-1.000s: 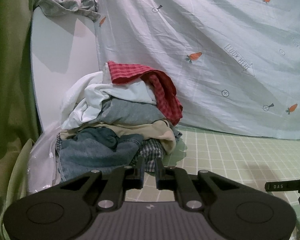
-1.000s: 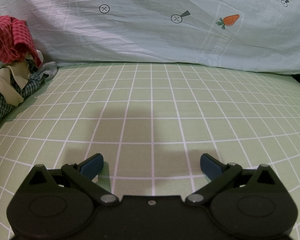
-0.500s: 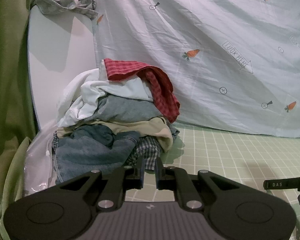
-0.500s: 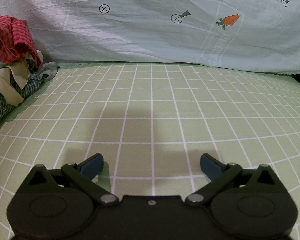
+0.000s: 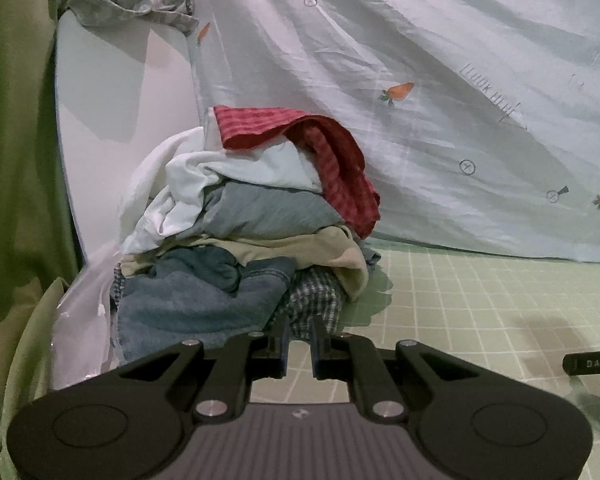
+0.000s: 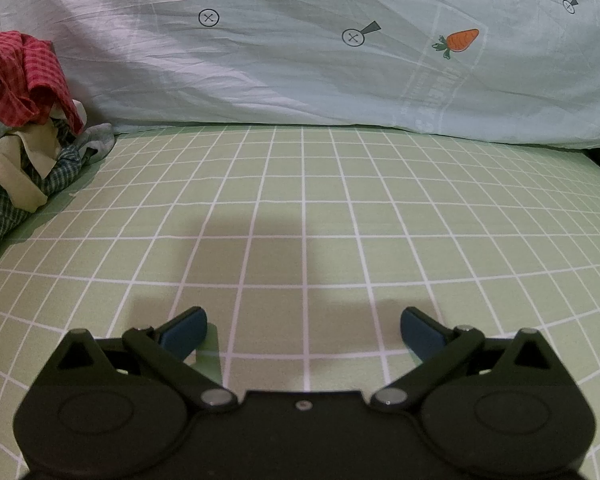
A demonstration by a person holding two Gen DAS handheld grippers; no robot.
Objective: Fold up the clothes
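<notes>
A heap of unfolded clothes (image 5: 260,216) lies at the left end of the green gridded sheet (image 5: 480,300). A red checked garment (image 5: 340,160) tops it, over white, grey-blue and beige pieces; denim (image 5: 188,304) and a dark plaid cloth (image 5: 316,300) are at the bottom. My left gripper (image 5: 300,332) hovers just in front of the plaid cloth, its jaws almost together with nothing between them. In the right wrist view the heap (image 6: 20,140) sits at the far left. My right gripper (image 6: 303,320) stands wide open and empty over the bare sheet (image 6: 300,200).
A pale carrot-print sheet (image 5: 420,80) hangs as a backdrop behind the surface. A white board (image 5: 120,100) stands behind the heap with a grey garment (image 5: 132,4) draped on top. A green curtain (image 5: 16,160) fills the left side. A black part marked DAS (image 5: 592,363) pokes in at the right.
The left gripper has edged slightly closer to the heap, which now looks a little larger. The right wrist view is unchanged.
</notes>
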